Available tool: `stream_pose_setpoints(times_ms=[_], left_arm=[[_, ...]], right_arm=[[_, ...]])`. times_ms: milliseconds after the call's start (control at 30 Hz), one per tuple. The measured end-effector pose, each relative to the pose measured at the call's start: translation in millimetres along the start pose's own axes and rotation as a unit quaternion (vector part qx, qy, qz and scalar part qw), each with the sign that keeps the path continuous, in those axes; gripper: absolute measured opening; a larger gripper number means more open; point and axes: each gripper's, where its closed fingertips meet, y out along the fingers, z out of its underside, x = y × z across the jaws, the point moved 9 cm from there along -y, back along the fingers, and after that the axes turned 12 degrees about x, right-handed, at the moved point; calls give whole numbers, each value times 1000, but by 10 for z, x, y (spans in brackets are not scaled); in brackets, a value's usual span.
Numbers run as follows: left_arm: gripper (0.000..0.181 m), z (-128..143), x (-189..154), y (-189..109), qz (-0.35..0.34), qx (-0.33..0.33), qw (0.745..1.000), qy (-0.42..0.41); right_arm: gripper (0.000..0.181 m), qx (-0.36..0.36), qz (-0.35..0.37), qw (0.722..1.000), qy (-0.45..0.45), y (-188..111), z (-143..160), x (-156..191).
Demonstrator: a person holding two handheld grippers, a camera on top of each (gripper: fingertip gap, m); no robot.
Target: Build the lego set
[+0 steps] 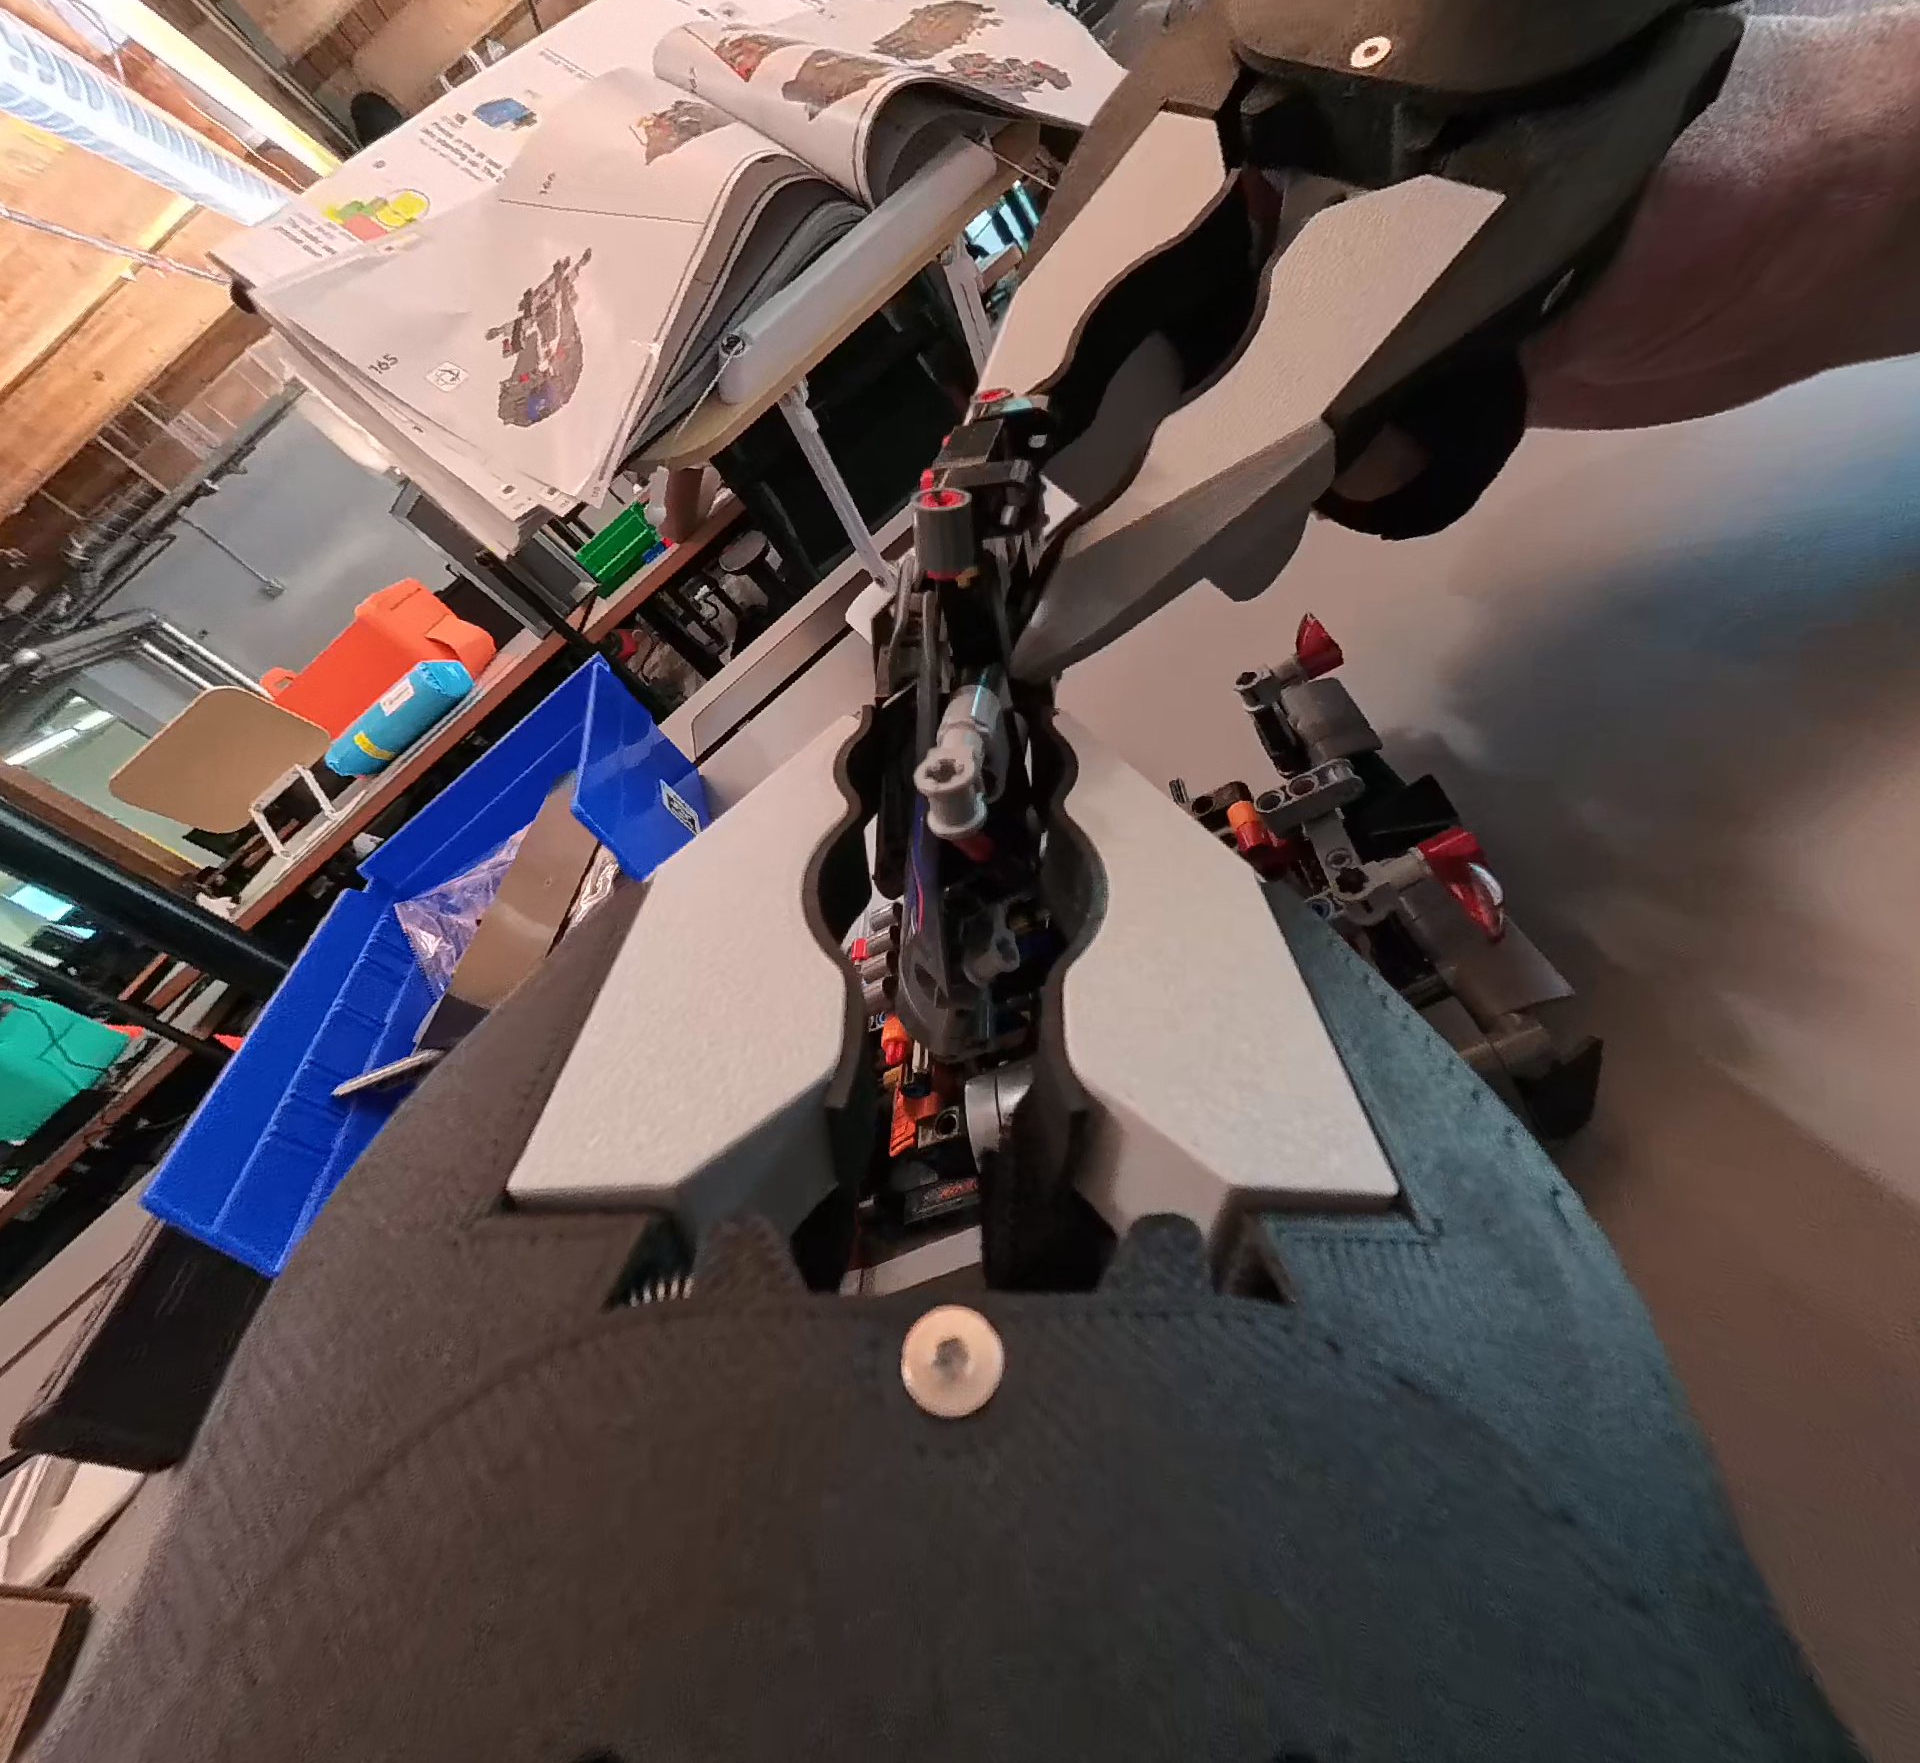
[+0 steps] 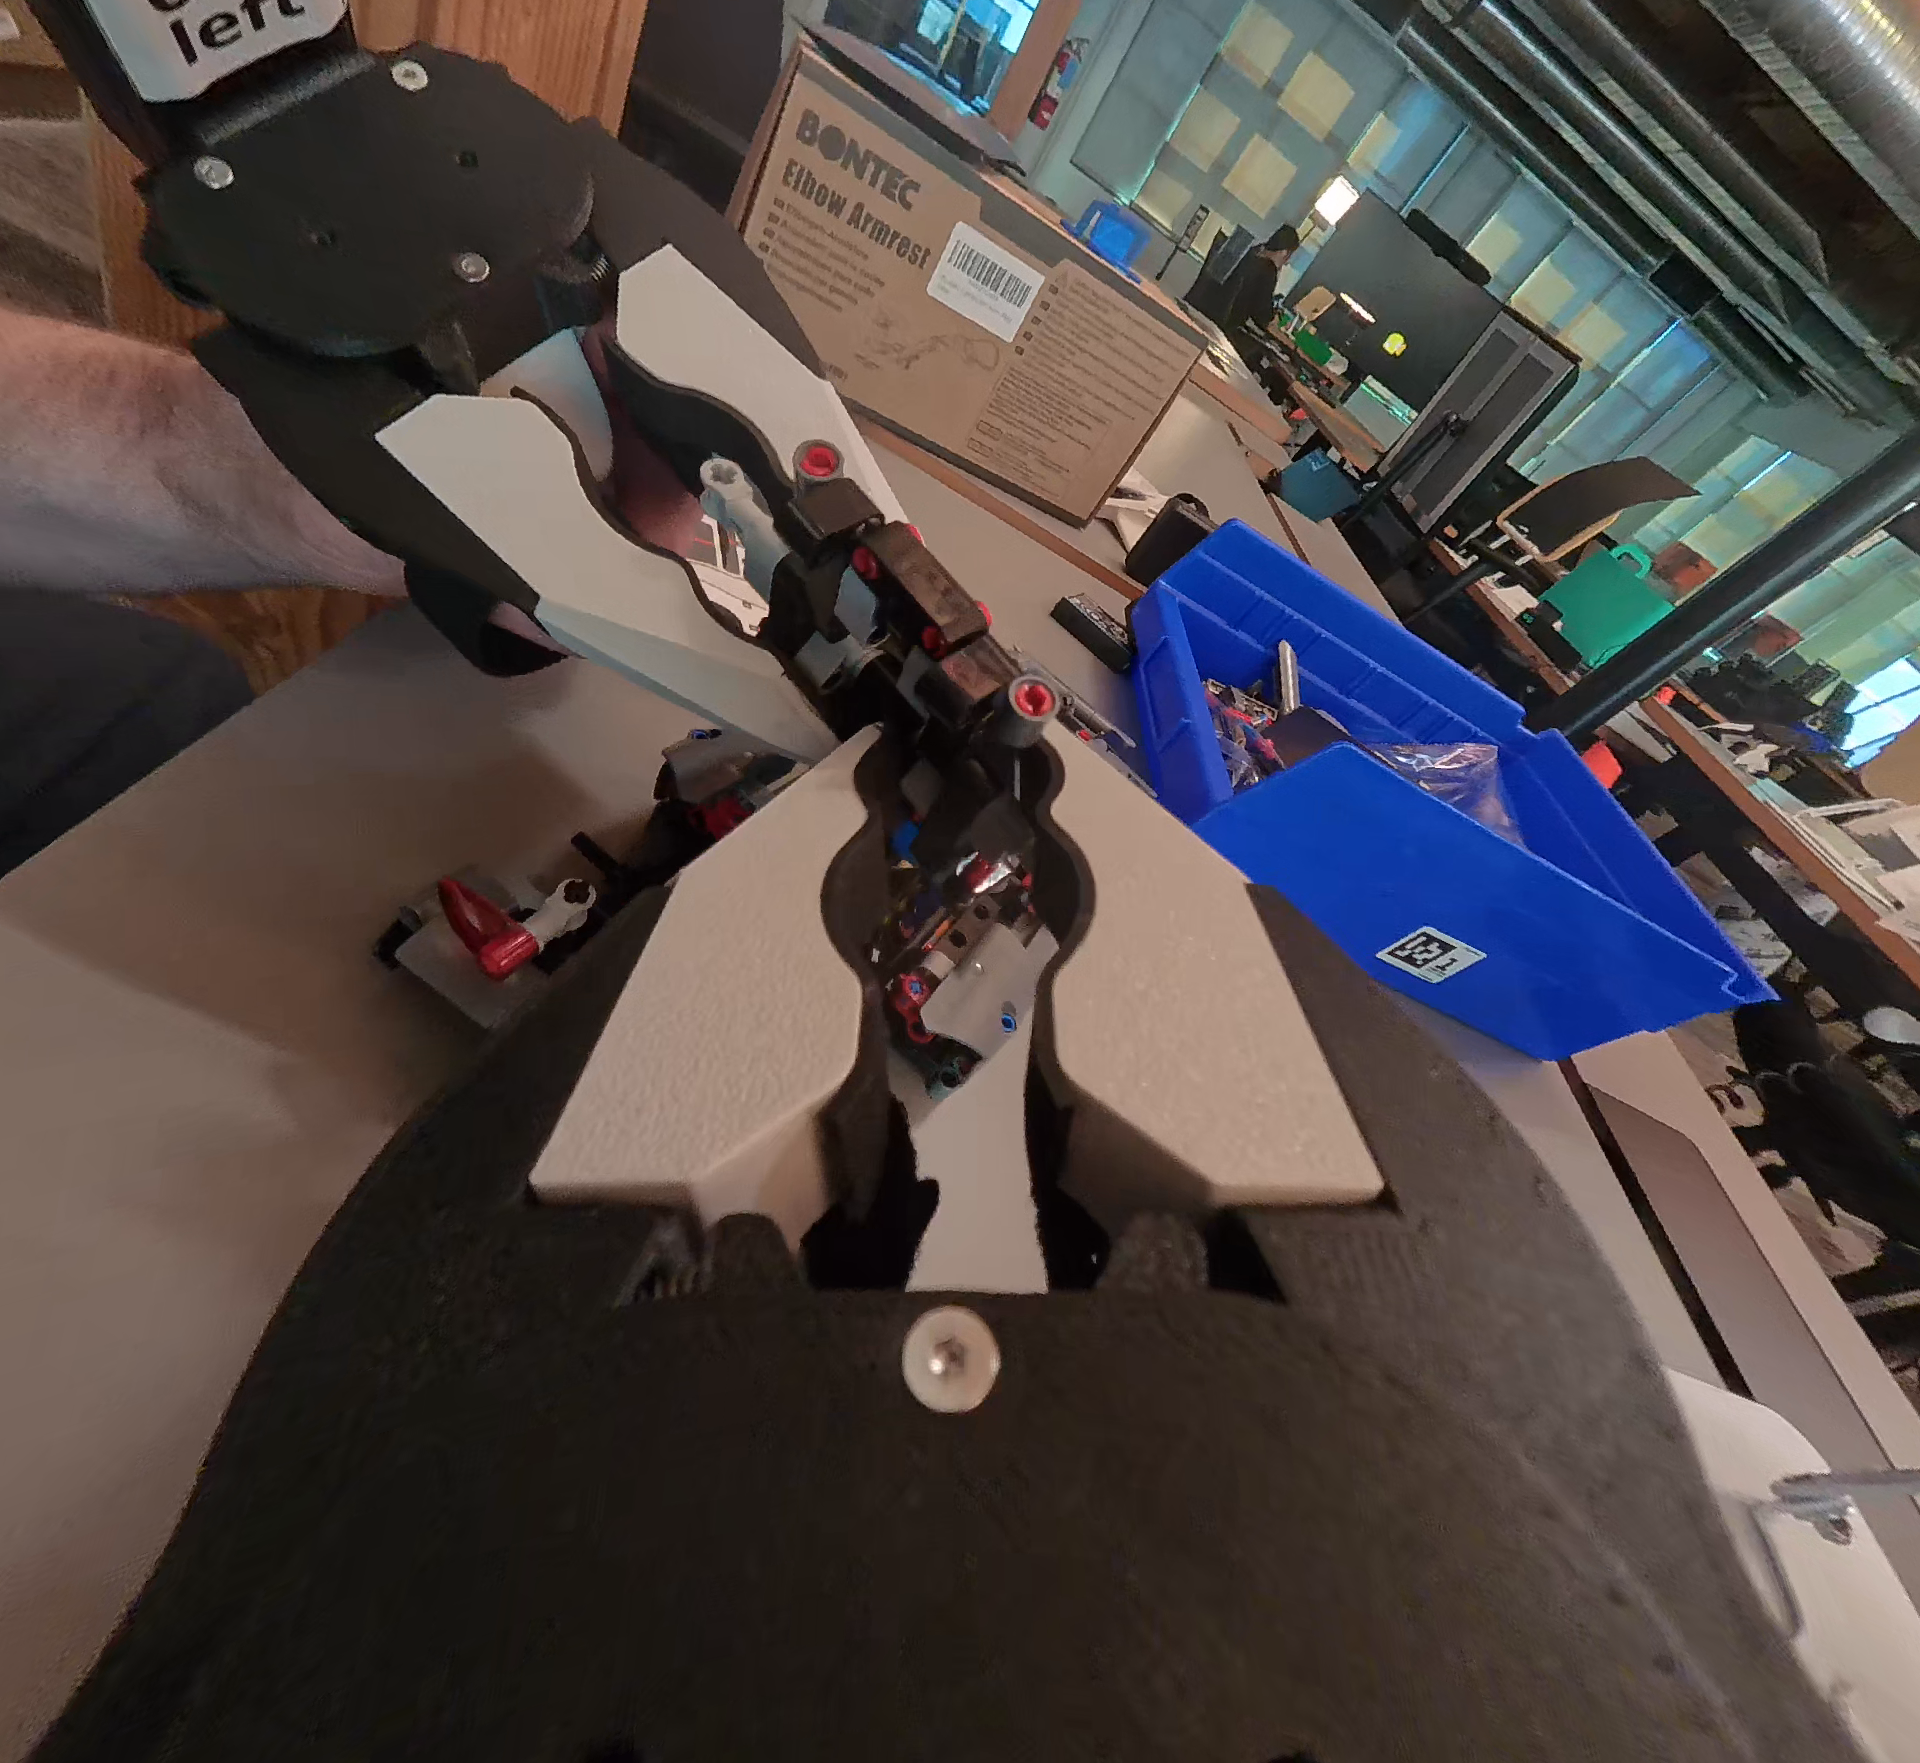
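Left wrist view: a slim Lego Technic sub-assembly [image 1: 961, 778], black and grey with red pin ends, stands in mid-air above the bench [image 1: 1558, 570], gripped between the fingers of the left gripper [image 1: 956, 726], which are closed on its lower part. At 1 o'clock the right gripper [image 1: 1049, 570] reaches in, its fingers pinching the assembly's upper end. At 3 o'clock, on the bench, lies a larger partly built Lego model [image 1: 1382, 882] with red parts. At 9 o'clock sits a blue parts bin [image 1: 436, 965]; at 11 o'clock an open instruction booklet [image 1: 623, 186] rests on a stand. Right wrist view: the same assembly [image 2: 914, 612] spans both grippers; a cardboard box [image 2: 966, 300] lies at 12 o'clock.
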Motion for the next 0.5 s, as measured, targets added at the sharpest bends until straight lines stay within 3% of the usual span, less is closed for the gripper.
stream_pose_setpoints(times_ms=[500], left_arm=[[28, 5, -12, 3, -3, -6, 1000, -9]], right_arm=[[19, -14, 19, 999, -38, 12, 26, 12]])
